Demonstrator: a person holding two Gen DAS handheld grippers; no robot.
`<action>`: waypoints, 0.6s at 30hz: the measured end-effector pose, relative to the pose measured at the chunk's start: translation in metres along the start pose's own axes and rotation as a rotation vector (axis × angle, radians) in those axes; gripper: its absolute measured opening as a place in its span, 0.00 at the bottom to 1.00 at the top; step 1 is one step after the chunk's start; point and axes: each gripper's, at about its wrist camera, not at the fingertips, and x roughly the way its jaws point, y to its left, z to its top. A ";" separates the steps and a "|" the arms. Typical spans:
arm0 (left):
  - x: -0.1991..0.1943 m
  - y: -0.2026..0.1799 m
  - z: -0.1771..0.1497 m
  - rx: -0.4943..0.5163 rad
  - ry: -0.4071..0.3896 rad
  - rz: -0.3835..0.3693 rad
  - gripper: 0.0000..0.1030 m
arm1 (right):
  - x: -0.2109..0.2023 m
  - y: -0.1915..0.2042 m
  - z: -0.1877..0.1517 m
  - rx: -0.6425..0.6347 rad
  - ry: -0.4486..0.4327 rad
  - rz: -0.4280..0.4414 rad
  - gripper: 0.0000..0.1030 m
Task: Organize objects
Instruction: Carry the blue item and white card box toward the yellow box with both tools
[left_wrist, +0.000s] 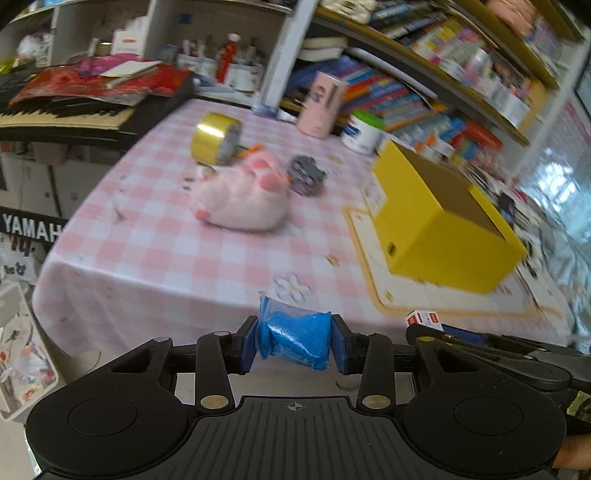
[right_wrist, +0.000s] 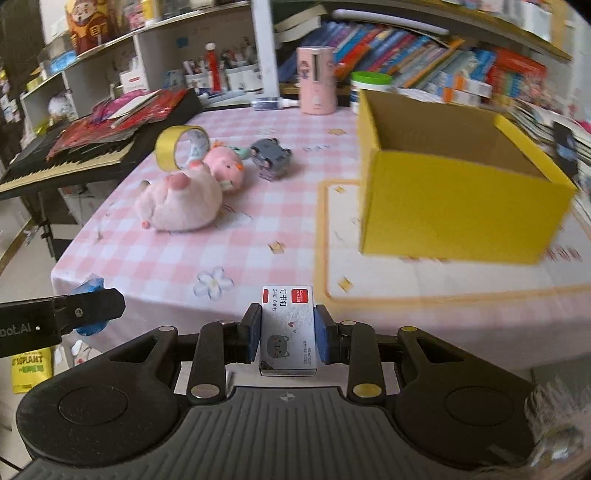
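My left gripper (left_wrist: 294, 341) is shut on a blue bag of powder (left_wrist: 295, 338), held over the near edge of the pink checked table (left_wrist: 155, 254). A small white staple box with a cat drawing (right_wrist: 288, 332) sits pinched in my right gripper (right_wrist: 288, 336), also at the near edge. The open yellow cardboard box (right_wrist: 454, 184) stands on a mat at the right. Left of it lie a pink plush toy (right_wrist: 181, 203), a smaller pink plush (right_wrist: 225, 166), a gold tape roll (right_wrist: 181, 147) and a grey toy car (right_wrist: 269, 157).
A keyboard (left_wrist: 62, 114) piled with red papers borders the table on the left. Shelves of books (right_wrist: 424, 55) run along the back and right. A pink cylinder (right_wrist: 317, 79) and a white green-lidded tub (right_wrist: 369, 86) stand at the far edge.
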 end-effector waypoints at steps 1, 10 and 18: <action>-0.001 -0.003 -0.004 0.012 0.009 -0.010 0.37 | -0.006 -0.003 -0.006 0.012 -0.001 -0.012 0.27; -0.004 -0.037 -0.016 0.126 0.042 -0.103 0.37 | -0.042 -0.033 -0.043 0.152 -0.002 -0.123 0.27; 0.004 -0.068 -0.013 0.216 0.055 -0.172 0.37 | -0.059 -0.054 -0.056 0.223 0.000 -0.191 0.27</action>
